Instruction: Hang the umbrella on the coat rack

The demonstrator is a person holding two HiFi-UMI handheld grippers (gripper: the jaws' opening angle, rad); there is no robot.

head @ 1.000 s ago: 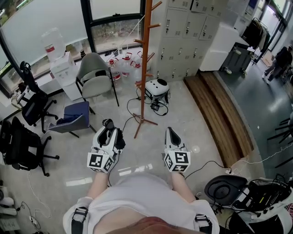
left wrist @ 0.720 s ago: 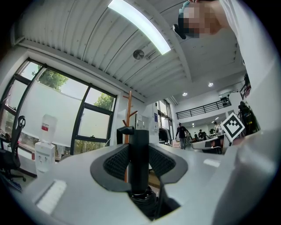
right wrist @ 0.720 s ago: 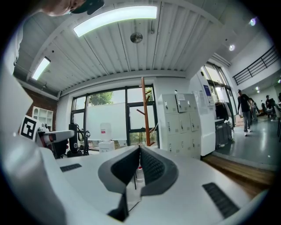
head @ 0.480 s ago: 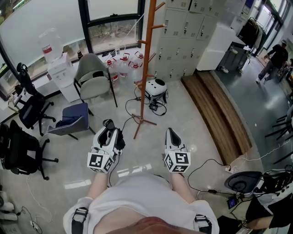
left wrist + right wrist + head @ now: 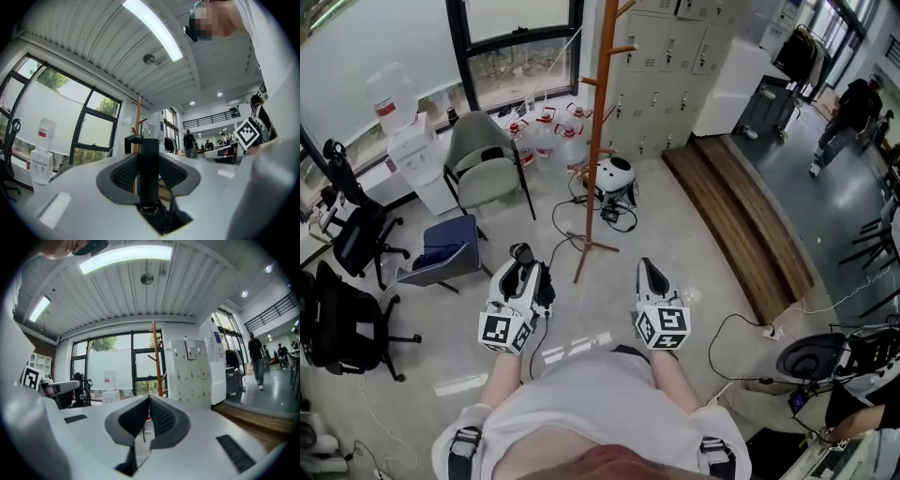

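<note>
1. Two grippers are held low in front of the person. The left gripper [image 5: 522, 258] has its jaws clamped on the black umbrella [image 5: 149, 168], whose handle stands up between the pads.
2. The right gripper [image 5: 650, 272], near it, has its jaws pressed together with nothing between them.
3. Farther off, the wooden coat rack [image 5: 595, 141] stands upright on the floor, well apart from the umbrella.
4. Behind it stand grey lockers [image 5: 661, 75].

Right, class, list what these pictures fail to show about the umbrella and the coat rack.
- Umbrella: the left gripper view shows only its black handle; the left gripper body hides the rest.
- Coat rack: its top is cut off by the head view's upper edge, so its upper pegs cannot be counted.
- Person far off at right: too small for detail in the head view.
</note>
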